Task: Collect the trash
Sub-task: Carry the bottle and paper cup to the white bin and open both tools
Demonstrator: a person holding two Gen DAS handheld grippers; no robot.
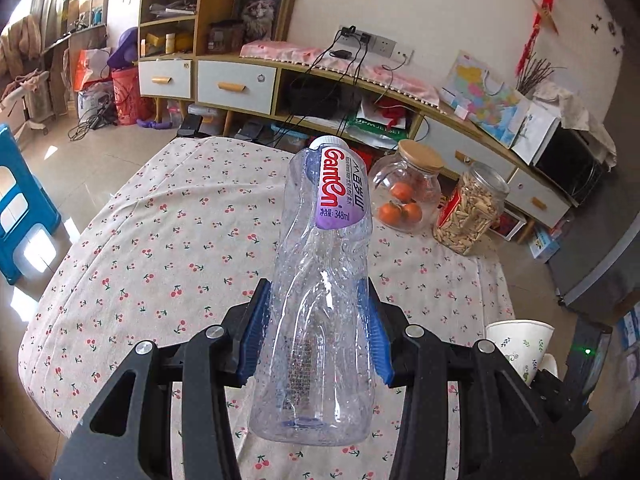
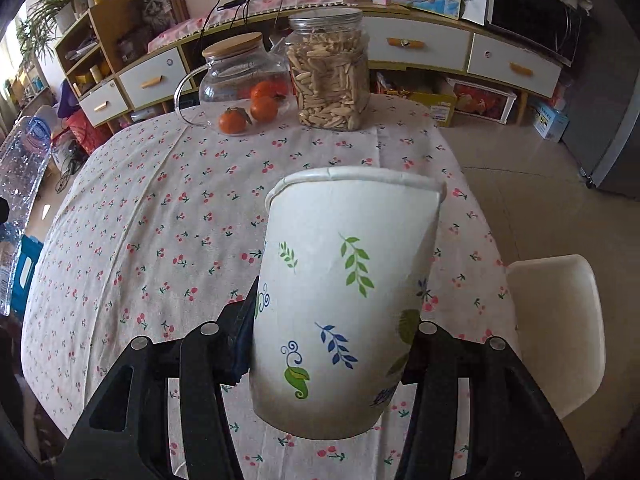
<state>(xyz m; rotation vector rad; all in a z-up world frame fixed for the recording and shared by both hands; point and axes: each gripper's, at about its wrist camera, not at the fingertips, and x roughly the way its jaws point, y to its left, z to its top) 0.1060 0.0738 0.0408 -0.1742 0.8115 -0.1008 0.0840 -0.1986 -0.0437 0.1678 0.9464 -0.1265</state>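
Leftward, tongs (image 1: 316, 332) pinching crumpled bottle (image 1: 324, 280); right tongs (image 2: 332, 344) clamped around paper cup (image 2: 344, 300)

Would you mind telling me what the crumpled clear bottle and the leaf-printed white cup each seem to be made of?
The crumpled clear bottle looks like thin glossy plastic: see-through, dented walls, printed purple label. The leaf-printed white cup looks like matte paper, probably coated: rolled rim, a visible side seam, slightly squeezed shape.

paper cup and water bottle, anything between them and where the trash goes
No bin or trash bag shows in either view, so the path can't be judged. The left gripper is shut on the Ganten water bottle and the right gripper on the paper cup, both above the cherry-print tablecloth.
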